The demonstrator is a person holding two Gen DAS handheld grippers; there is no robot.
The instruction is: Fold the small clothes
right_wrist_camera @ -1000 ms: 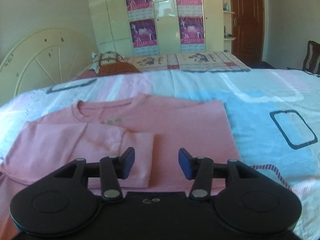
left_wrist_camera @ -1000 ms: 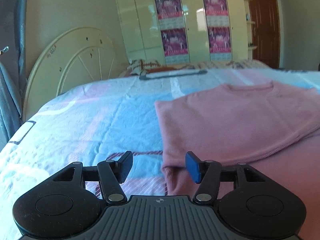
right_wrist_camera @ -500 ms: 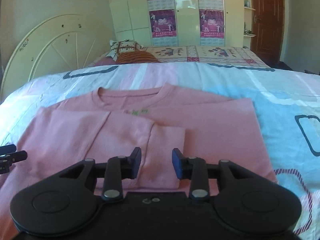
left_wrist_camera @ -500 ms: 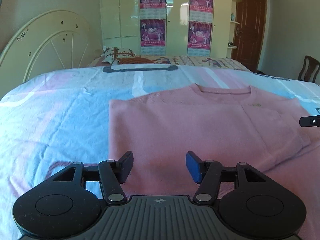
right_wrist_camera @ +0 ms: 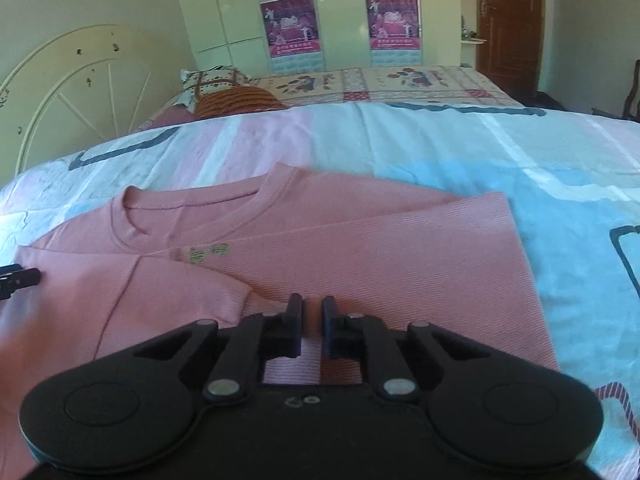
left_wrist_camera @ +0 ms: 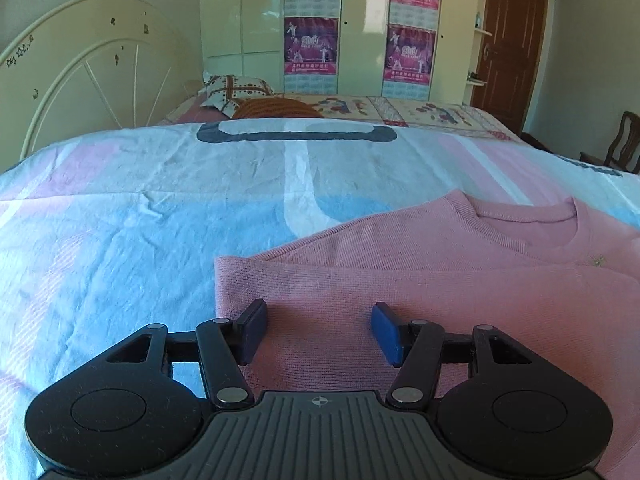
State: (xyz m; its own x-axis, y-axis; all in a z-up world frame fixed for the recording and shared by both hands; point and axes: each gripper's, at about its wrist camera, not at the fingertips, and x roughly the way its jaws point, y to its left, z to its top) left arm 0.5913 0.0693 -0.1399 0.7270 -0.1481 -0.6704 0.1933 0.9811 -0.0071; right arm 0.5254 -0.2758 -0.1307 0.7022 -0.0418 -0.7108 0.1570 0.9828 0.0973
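A pink sweater (left_wrist_camera: 440, 292) lies flat on the bed, collar (right_wrist_camera: 188, 216) away from me, with one sleeve folded across its front. My left gripper (left_wrist_camera: 318, 332) hovers open over the sweater's left edge, nothing between its fingers. In the right wrist view the sweater (right_wrist_camera: 380, 256) fills the middle, a small green label (right_wrist_camera: 208, 254) below the collar. My right gripper (right_wrist_camera: 313, 322) sits low over the folded sleeve's end. Its jaws are closing to a narrow slit, and I see no cloth bunched between them. The left gripper's tip (right_wrist_camera: 16, 282) shows at the left rim.
The bedsheet (left_wrist_camera: 120, 240) is patterned pale blue, pink and white. A cream headboard (left_wrist_camera: 80, 80) stands at the left. Pillows (left_wrist_camera: 236, 88) lie on a second bed behind. Wardrobe doors (left_wrist_camera: 360, 20) with posters, a brown door (left_wrist_camera: 508, 40) and a chair (left_wrist_camera: 616, 148) line the back.
The left gripper swung right from the sheet onto the sweater's left edge. The right gripper moved forward and lower over the sweater, and its jaws went from wide apart to nearly together.
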